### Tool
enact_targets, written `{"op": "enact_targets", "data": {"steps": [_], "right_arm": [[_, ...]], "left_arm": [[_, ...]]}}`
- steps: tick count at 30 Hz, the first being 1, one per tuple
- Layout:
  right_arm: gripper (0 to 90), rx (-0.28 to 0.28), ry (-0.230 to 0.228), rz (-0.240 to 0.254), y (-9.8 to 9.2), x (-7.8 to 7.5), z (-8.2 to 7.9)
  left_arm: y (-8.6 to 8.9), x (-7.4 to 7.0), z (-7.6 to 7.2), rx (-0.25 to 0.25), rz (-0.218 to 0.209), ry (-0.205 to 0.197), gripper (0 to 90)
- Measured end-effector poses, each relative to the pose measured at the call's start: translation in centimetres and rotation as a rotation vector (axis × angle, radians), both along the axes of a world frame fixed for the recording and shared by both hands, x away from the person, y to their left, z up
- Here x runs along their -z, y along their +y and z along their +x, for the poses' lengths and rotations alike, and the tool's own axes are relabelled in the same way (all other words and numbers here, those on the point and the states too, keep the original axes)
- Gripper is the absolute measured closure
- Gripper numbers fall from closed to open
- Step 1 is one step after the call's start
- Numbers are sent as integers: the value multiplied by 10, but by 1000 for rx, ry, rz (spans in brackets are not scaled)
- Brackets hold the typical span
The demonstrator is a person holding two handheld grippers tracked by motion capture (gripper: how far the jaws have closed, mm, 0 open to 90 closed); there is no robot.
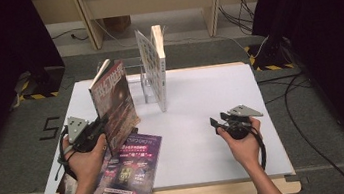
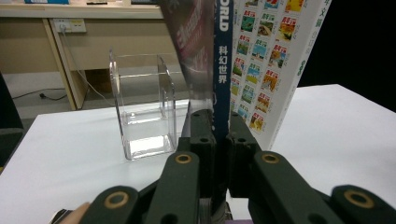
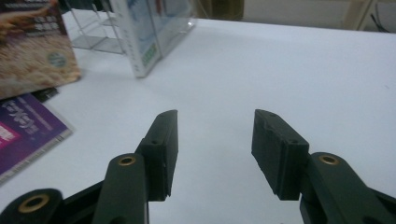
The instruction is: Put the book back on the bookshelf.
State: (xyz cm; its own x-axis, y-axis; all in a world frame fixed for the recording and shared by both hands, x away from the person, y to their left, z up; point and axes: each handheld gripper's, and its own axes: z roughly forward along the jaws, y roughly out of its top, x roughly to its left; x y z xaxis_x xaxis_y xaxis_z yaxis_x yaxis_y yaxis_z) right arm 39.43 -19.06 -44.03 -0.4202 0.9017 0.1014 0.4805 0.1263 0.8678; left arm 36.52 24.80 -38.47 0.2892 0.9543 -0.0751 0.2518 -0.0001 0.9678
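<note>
Three cams: one overhead, two riding the grippers.
High view looks forward-down over the whole white table [image 1: 203, 123]; both gripper views sit low and close, facing the clear stand [image 2: 142, 107] and upright magazine [image 3: 144, 32], which all three share.

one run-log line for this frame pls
left gripper: shut on upright magazine | right gripper: open, nothing held, over table | clear rack: white magazine beside it
</note>
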Motion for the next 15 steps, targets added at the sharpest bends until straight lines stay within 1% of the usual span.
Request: {"op": "enact_targets", "data": {"steps": [3,7,10,13,15], "right_arm": [[520,22,6,-7,-9,11,-7],[521,45,5,14,-18,23,-15],[520,50,12,14,-21,27,-17],[520,55,5,18,-23,27,-16],[520,55,-3,19,-23,27,-15]], "left_arm": [[0,0,0,-2,0,1,837],[0,-1,2,4,-4,-1,838],[0,-6,2,11,-6,-18,839],[-1,-13,7,20,-18,-36,840],[-5,-17,11,25,0,-44,840]]}}
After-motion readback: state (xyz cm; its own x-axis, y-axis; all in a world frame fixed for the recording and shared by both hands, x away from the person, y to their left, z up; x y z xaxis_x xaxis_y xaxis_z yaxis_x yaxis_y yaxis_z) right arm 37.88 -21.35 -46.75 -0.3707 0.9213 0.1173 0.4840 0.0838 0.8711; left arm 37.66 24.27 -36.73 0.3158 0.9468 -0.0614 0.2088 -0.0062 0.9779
